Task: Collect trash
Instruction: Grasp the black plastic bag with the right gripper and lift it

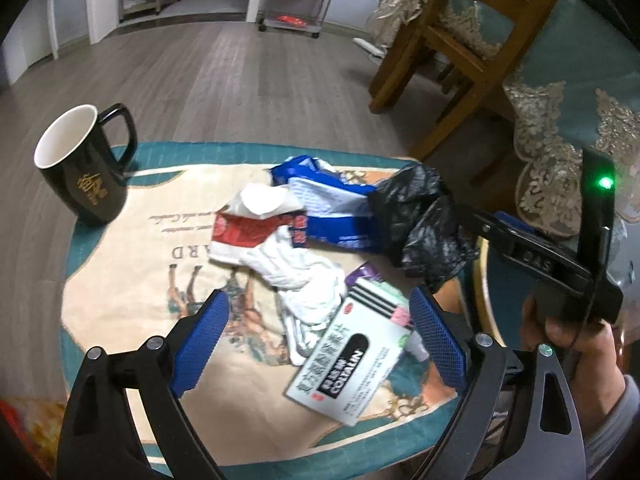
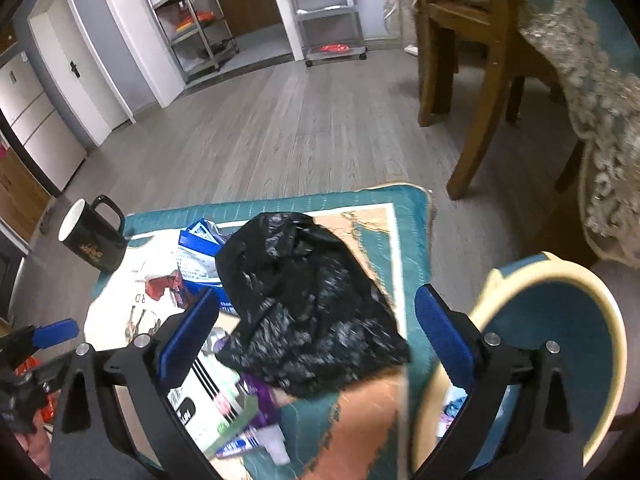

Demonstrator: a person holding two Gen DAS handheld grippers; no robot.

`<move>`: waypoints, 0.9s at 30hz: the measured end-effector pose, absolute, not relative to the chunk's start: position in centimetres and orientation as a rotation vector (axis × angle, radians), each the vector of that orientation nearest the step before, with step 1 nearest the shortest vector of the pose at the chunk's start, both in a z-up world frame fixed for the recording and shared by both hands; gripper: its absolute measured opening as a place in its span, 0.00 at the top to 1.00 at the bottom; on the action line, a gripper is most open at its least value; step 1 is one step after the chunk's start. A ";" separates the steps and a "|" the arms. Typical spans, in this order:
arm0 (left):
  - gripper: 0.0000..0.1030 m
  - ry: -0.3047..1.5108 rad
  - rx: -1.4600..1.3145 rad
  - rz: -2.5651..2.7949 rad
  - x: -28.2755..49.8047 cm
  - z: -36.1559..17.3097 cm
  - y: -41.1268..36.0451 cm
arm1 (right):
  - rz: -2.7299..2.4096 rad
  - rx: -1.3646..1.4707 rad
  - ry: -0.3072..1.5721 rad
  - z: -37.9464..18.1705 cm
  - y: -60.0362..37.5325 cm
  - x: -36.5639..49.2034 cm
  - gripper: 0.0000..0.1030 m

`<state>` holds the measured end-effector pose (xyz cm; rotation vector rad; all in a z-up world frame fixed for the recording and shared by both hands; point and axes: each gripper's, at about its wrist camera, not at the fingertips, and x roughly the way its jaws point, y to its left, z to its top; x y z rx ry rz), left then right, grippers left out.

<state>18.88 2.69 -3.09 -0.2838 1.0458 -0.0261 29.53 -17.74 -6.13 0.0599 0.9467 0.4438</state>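
Trash on small table (image 1: 100, 280): black bag (image 1: 420, 220) at right side, medicine box (image 1: 352, 356), white wrapper (image 1: 296, 276), blue wrapper (image 1: 332, 208) in middle. Black bag lies between fingers of right claw (image 2: 316, 332), wide open, nothing gripped; whether fingers touch bag, cannot tell. Medicine box lies just ahead of left claw (image 1: 320, 332), also open and empty; box long axis diagonal to fingers. Right claw nearer to bag, left nearer to box. Mug (image 1: 86, 164) stands apart at far left corner.
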 end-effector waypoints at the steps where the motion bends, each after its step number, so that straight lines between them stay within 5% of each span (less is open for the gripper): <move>1: 0.12 1.050 -0.285 -0.023 18.9 -3.2 2.9 | 0.447 0.047 0.954 -6.4 -17.3 29.6 0.06; 6: 0.11 1.065 -0.300 -0.006 18.9 -3.7 3.7 | 0.453 -0.044 0.996 -8.7 -15.1 29.6 0.09; 8: 0.11 1.069 -0.296 -0.004 19.0 -3.8 3.7 | 0.476 -0.058 1.032 -9.7 -14.6 29.4 0.39; 10: 0.11 1.076 -0.289 -0.006 19.0 -3.8 3.6 | 0.495 -0.045 1.045 -10.0 -14.7 29.1 0.55; 17: 0.11 1.070 -0.266 -0.015 19.1 -3.7 2.8 | 0.525 0.039 1.029 -8.8 -16.6 28.2 0.86; 27: 0.12 1.038 -0.153 -0.005 20.0 -3.6 1.2 | 0.529 0.145 0.965 -5.5 -20.0 25.6 0.89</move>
